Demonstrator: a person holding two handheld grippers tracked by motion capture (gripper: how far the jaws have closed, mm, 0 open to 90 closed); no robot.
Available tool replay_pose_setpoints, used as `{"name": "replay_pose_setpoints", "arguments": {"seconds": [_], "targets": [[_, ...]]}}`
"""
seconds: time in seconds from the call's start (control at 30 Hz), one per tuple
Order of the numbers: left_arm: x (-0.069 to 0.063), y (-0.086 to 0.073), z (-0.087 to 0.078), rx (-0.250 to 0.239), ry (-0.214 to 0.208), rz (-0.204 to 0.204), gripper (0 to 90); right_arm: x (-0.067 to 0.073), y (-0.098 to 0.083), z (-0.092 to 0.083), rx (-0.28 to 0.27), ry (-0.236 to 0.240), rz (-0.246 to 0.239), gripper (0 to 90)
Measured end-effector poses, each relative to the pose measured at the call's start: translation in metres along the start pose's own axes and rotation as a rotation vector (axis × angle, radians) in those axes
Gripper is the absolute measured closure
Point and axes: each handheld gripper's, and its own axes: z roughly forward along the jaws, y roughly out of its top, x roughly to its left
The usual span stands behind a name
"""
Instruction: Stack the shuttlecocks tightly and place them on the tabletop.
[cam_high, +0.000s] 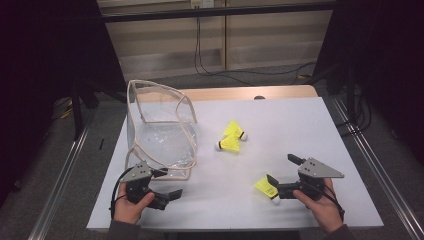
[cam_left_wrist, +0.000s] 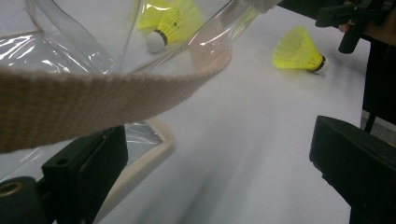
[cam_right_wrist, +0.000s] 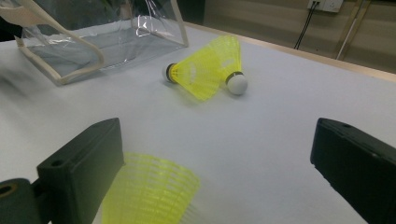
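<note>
A clear plastic bag (cam_high: 160, 125) with beige trim stands open at the table's left. Its beige strap (cam_left_wrist: 93, 100) crosses close in front of my left gripper (cam_high: 167, 183), which is open at the bag's near corner; the strap passes over the left jaw, not clamped. Two yellow shuttlecocks (cam_high: 235, 131) (cam_high: 229, 146) lie together mid-table. A third shuttlecock (cam_high: 266, 188) lies at the near right. My right gripper (cam_high: 284, 170) is open just beside it, and the yellow skirt (cam_right_wrist: 149, 191) touches or nearly touches the left jaw.
The white table (cam_high: 280, 120) has a wooden strip along its far edge. Metal rails run along both sides on the floor. Cables hang by the far wall. Open surface lies between the shuttlecock pair and the right gripper.
</note>
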Motion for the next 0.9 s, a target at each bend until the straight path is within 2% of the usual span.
{"name": "replay_pose_setpoints", "arguments": {"seconds": [0.17, 0.2, 0.27, 0.53, 0.57, 0.6, 0.67, 0.7, 0.8, 0.9], "targets": [[0.0, 0.0, 0.0, 0.003, 0.002, 0.004, 4.1, 0.001, 0.002, 0.005, 0.015, 0.017, 0.004, 2.1], [0.0, 0.0, 0.0, 0.003, 0.001, 0.004, 4.1, 0.002, 0.003, 0.007, 0.026, 0.038, 0.005, 2.2], [-0.001, 0.0, 0.001, 0.002, -0.001, -0.001, 4.1, 0.003, 0.003, 0.008, 0.031, 0.043, 0.002, 2.0], [-0.001, 0.0, 0.002, 0.003, -0.003, 0.001, 4.1, 0.01, 0.007, 0.009, 0.051, 0.121, 0.006, 4.4], [-0.001, 0.0, 0.002, 0.005, -0.002, 0.002, 4.1, 0.01, 0.007, 0.009, 0.051, 0.121, 0.006, 6.2], [-0.001, 0.0, 0.002, 0.007, -0.002, 0.005, 4.1, 0.011, 0.007, 0.009, 0.061, 0.139, 0.004, 13.2], [-0.001, 0.0, 0.002, 0.009, -0.003, 0.005, 4.1, 0.011, 0.006, 0.01, 0.072, 0.142, 0.003, 14.9], [-0.001, 0.0, 0.002, 0.01, -0.003, 0.004, 4.1, 0.011, 0.006, 0.01, 0.072, 0.147, -0.003, 18.7], [-0.002, 0.0, 0.002, 0.01, -0.002, 0.004, 4.1, 0.012, 0.004, 0.013, 0.103, 0.188, 0.004, 28.1], [-0.002, 0.0, 0.002, 0.009, -0.005, 0.006, 4.1, 0.014, 0.003, 0.014, 0.118, 0.21, 0.002, 30.4]]}}
